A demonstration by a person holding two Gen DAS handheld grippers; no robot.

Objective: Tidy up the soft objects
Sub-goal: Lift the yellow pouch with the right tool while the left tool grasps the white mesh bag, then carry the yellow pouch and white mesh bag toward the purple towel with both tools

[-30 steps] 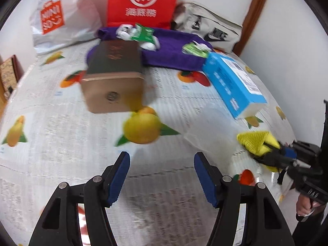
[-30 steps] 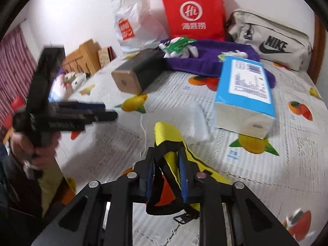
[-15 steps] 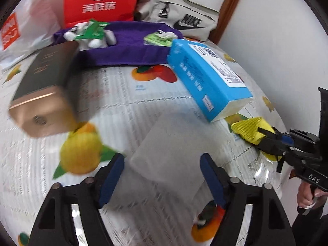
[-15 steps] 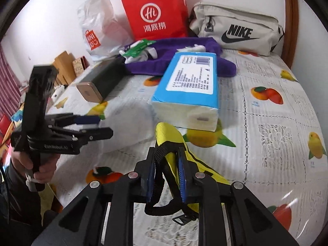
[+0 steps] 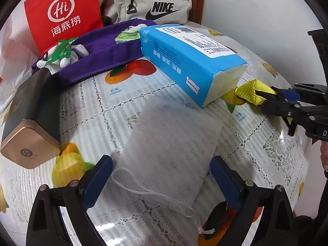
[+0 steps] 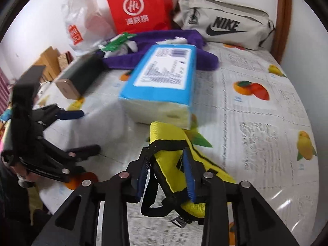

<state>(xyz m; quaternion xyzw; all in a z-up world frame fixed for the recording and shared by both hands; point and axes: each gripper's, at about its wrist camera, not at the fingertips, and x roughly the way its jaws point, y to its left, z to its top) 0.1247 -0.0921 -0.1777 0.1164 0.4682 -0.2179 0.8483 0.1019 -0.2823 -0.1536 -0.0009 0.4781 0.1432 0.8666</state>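
The left gripper hangs low over the tablecloth with its blue-padded fingers spread wide apart. A white mesh pouch lies flat on the cloth directly between and ahead of them, its near end with the drawstring reaching back between the fingertips; whether the pads touch the mesh cannot be told. Ahead and to the left of this gripper lies a dark box with a gold end, and straight ahead, beyond the pouch, sits a blue tissue pack resting partly on a purple towel. Farther back stand a red paper bag and a beige Nike bag.

The right gripper is clamped on a yellow mesh item with black straps. The yellow fabric juts forward out of the fingers, its tip lying just in front of the near end of the tissue pack; a strap loop and buckle dangle below the fingers. In the left wrist view this yellow item shows to the right, beside the pack's corner, well right of the white pouch. To the right gripper's left, the left gripper stands over the pouch.
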